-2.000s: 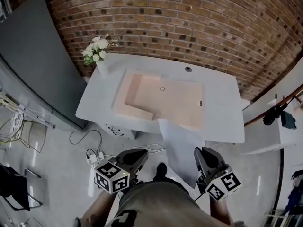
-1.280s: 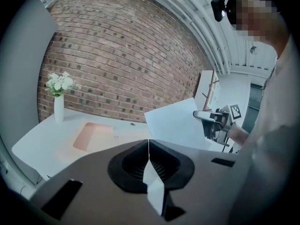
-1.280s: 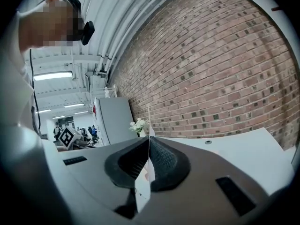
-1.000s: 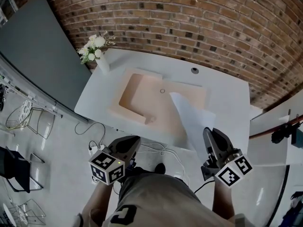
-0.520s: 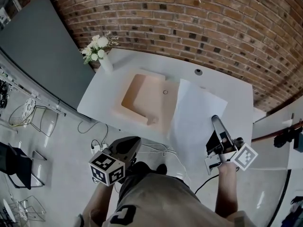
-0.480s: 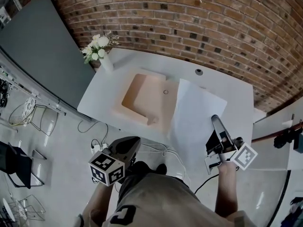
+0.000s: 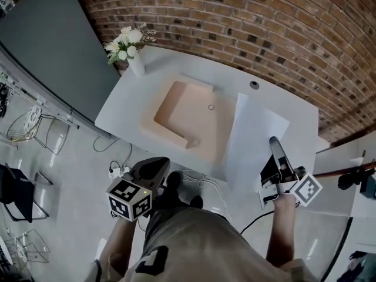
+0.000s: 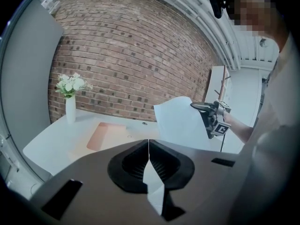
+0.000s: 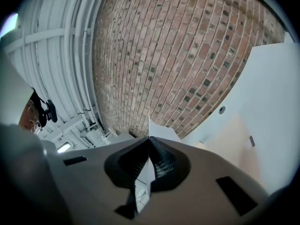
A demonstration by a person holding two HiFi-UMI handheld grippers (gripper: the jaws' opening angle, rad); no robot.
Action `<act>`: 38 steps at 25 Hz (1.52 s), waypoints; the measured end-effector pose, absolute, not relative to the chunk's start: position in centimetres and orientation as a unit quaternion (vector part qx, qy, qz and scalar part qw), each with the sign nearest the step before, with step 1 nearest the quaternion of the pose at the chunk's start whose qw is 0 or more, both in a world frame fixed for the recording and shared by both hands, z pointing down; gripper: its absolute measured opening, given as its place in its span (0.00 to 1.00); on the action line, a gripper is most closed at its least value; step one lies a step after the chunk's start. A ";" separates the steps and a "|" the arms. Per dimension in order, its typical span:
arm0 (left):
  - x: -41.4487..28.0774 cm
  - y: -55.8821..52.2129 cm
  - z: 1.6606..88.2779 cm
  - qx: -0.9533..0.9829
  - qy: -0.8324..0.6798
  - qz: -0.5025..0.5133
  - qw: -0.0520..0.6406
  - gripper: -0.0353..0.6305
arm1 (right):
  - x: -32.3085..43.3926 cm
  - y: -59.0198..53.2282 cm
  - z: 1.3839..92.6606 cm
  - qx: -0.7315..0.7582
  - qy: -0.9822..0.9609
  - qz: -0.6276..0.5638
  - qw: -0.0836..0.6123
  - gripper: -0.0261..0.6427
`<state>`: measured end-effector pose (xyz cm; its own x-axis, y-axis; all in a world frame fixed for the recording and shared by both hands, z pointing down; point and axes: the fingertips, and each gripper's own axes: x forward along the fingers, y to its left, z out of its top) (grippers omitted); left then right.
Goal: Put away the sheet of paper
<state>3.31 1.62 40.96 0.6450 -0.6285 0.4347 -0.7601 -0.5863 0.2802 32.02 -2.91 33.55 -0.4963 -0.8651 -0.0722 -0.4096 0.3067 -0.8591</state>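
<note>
The right gripper (image 7: 274,142) has its jaws shut tight on the thin white sheet of paper (image 7: 254,131). Two seconds ago the sheet hung low off the near edge. Now it is up over the right side of the white counter (image 7: 126,101), beside the flat peach tray (image 7: 188,107). The left gripper (image 7: 154,163) has its jaws closed on nothing.

The sheet of paper (image 7: 254,135) is plain white, close in tone to the white surface (image 7: 135,98). The tray (image 7: 183,107) is pale peach, a shade deeper along its inner left wall. The brick wall (image 7: 247,22) is red-brown with scattered darker bricks and light mortar lines. The flowers (image 7: 126,42) are white with green leaves, the vase (image 7: 137,67) white. The left gripper (image 7: 155,162) and right gripper (image 7: 275,145) are dark grey, and each cube bears black-and-white square markers. The panel (image 7: 47,46) is slate grey.
</note>
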 end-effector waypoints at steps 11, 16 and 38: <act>0.5 -3.8 42.1 0.888 -0.374 0.147 0.223 0.08 | 31.7 -5.4 35.4 -0.473 0.725 -0.425 0.264 0.07; -2.3 -6.7 42.7 0.888 -0.369 0.147 0.232 0.08 | 30.8 -6.8 36.1 -0.500 0.710 -0.428 0.250 0.07; -7.3 -15.0 45.8 0.907 -0.292 0.138 0.270 0.08 | 25.4 -12.7 37.6 -0.551 0.671 -0.450 0.210 0.07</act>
